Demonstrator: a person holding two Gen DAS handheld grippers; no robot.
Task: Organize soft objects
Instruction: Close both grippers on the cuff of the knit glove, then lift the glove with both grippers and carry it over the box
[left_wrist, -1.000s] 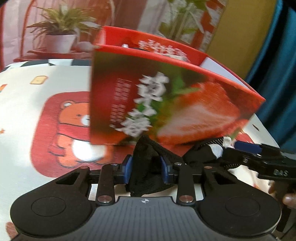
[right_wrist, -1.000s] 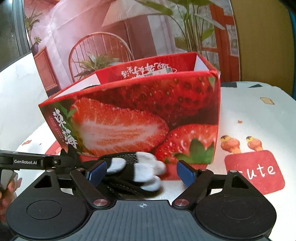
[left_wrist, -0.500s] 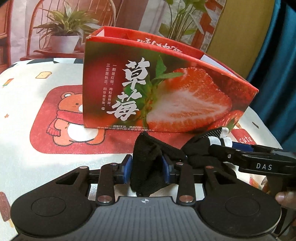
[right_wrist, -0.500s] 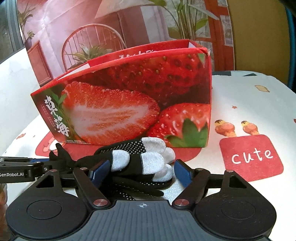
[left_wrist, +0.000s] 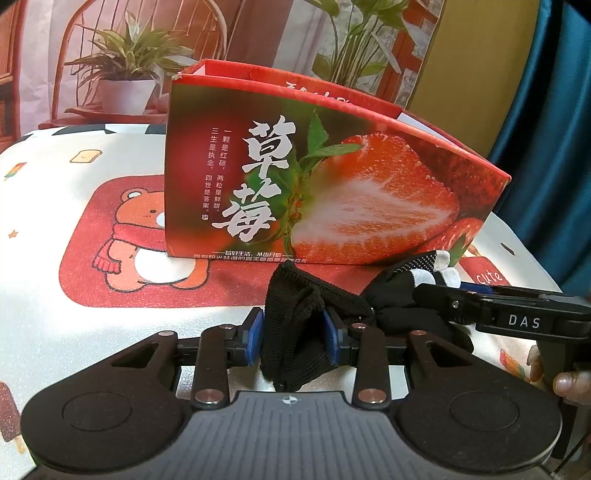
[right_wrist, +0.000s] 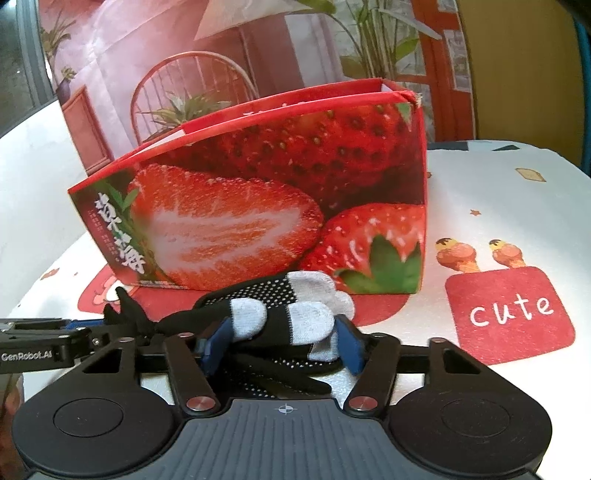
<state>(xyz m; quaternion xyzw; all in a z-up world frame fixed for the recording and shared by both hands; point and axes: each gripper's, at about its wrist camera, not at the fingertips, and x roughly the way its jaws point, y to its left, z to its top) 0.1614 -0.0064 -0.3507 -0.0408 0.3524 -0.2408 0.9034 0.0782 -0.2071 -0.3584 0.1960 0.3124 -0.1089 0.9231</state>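
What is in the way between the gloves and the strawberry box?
Only the box's own front wall. The gloves are gripped by the left gripper and right gripper low in front of the strawberry box, so they must go over its rim.
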